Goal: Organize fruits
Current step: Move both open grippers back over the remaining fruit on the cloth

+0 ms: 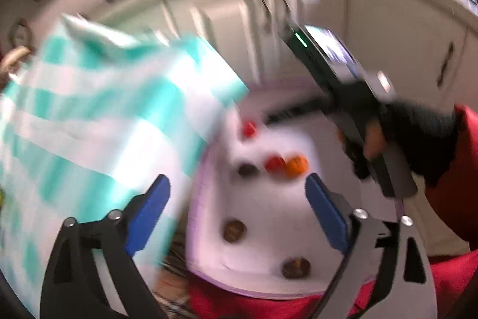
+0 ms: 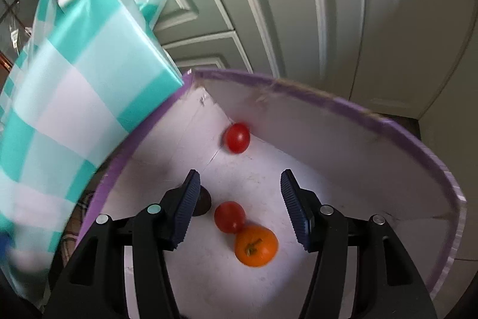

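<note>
A purple-rimmed white box (image 2: 343,105) holds fruits. In the right wrist view a red tomato (image 2: 237,137) lies in the far corner, a second red tomato (image 2: 229,216) touches an orange tomato (image 2: 255,245), and a dark fruit (image 2: 202,201) sits partly behind the left finger. My right gripper (image 2: 239,196) is open and empty above them. In the blurred left wrist view my left gripper (image 1: 237,202) is open and empty over the box (image 1: 206,184), with red (image 1: 274,163), orange (image 1: 295,165) and several brown fruits (image 1: 234,230) inside. The right gripper's body (image 1: 352,109) shows there, held by a gloved hand.
A surface draped in teal-and-white checked cloth (image 2: 77,97) stands against the box's left side; it also shows in the left wrist view (image 1: 98,121). Pale cabinet doors (image 2: 328,5) with dark handles stand behind. A red sleeve (image 1: 460,184) is at the right.
</note>
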